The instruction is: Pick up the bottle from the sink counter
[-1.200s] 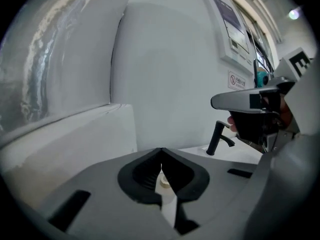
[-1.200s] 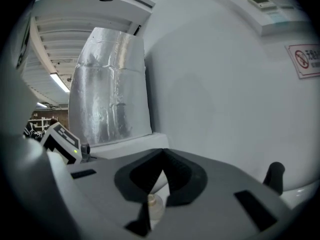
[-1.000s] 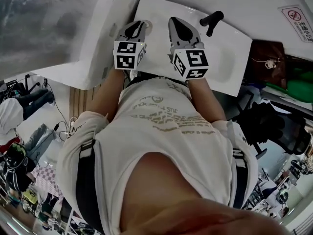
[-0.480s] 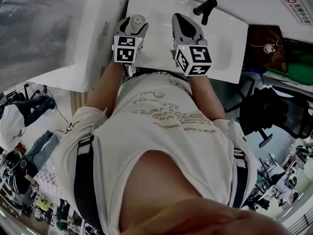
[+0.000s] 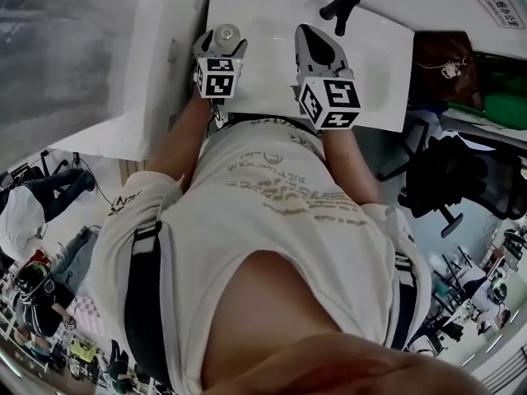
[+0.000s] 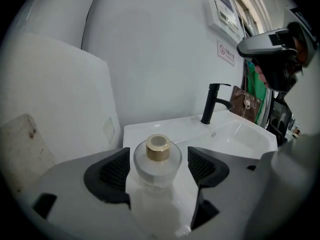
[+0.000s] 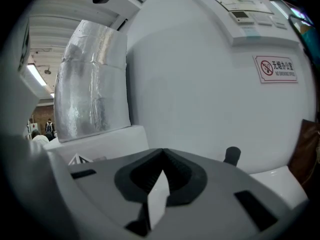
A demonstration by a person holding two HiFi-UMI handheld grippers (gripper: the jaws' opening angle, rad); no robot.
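A small frosted glass bottle (image 6: 157, 166) with a gold cap stands on the left rim of the white sink counter (image 6: 175, 129). My left gripper (image 6: 159, 156) has a jaw on each side of the bottle. The jaws are opening and stand wide, with a gap at the right pad (image 6: 202, 166), so nothing presses on the glass. In the head view the bottle (image 5: 226, 34) shows just past the left gripper (image 5: 222, 48). My right gripper (image 5: 308, 31) hovers over the basin with its jaws shut and empty; its tip (image 7: 161, 159) points at the wall.
A black faucet (image 5: 339, 11) stands at the back of the basin (image 5: 370, 72). A white panel (image 5: 156, 64) flanks the counter's left side, close to the bottle. Behind is a white wall with a no-smoking sign (image 7: 275, 69). A brown bag (image 5: 445, 60) hangs right of the sink.
The left gripper has moved forward and opened its jaws around the bottle, which earlier stood just right of its shut tip. The right gripper has barely moved.
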